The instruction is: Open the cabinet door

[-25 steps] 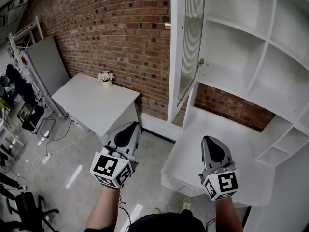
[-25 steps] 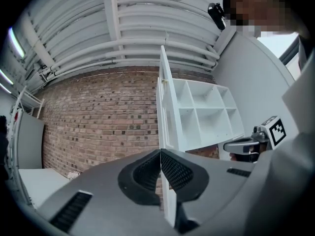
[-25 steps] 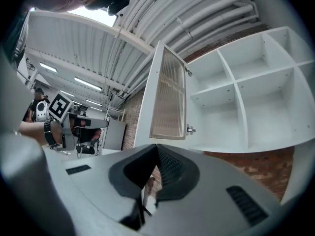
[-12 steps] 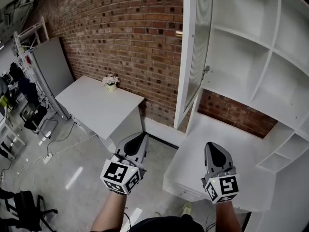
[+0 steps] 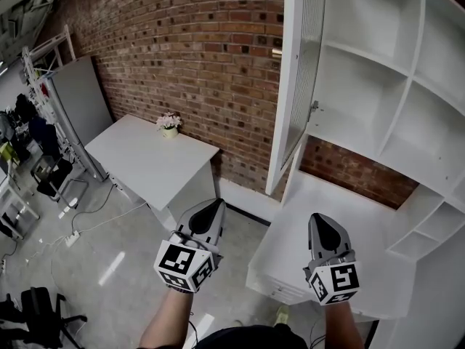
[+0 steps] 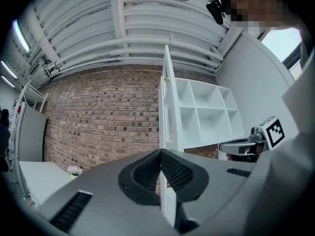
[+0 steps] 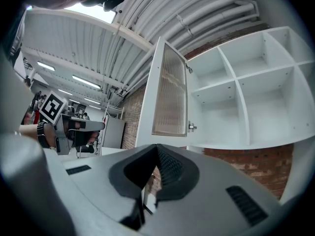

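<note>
Head view: the white door (image 5: 299, 71), with ribbed glass, stands open on the white cabinet (image 5: 363, 100), up high beside the brick wall (image 5: 182, 49). Left gripper view: left tongs (image 6: 160, 154) squeezed together, empty. Right gripper view: right tongs (image 7: 156, 149) squeezed together, empty.

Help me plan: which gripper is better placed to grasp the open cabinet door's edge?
Left, likely: the cabinet door stands edge-on straight ahead of the left gripper; the right gripper faces its inner panel.
</note>
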Demonstrator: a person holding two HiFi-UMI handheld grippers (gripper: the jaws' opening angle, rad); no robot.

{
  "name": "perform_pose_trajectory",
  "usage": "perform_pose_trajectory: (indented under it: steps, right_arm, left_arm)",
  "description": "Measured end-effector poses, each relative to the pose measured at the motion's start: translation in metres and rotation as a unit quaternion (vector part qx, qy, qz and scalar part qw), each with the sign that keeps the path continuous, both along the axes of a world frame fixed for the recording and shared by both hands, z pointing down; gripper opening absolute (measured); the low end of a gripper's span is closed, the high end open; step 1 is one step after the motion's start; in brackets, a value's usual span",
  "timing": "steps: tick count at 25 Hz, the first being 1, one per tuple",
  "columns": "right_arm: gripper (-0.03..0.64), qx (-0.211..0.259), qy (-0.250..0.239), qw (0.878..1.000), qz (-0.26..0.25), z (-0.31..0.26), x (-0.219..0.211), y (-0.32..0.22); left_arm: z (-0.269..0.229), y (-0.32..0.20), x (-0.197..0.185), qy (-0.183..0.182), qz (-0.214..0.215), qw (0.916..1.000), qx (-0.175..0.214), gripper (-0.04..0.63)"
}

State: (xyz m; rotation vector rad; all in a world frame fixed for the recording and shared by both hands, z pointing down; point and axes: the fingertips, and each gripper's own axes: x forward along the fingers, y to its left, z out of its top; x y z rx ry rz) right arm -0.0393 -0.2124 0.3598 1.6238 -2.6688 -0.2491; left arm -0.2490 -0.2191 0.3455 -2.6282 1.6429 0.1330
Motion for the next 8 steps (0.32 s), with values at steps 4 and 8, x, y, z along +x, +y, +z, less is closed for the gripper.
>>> perform_pose_trajectory:
  steps: [4, 8]
  right_arm:
    - [0.003, -0.002, 0.002, 1.0, 0.0, 0.0016, -0.0034, -0.0004]
    - [0.002, 0.004, 0.004, 1.0, 0.0, -0.0023, -0.006, 0.0019]
  left_arm:
    - [0.0005, 0.001, -0.0037, 0.002, 0.0, 1.0, -0.001, 0.006]
    - [0.0003, 0.0025, -0.0054, 0.003, 0.0, 1.0, 0.0, 0.008]
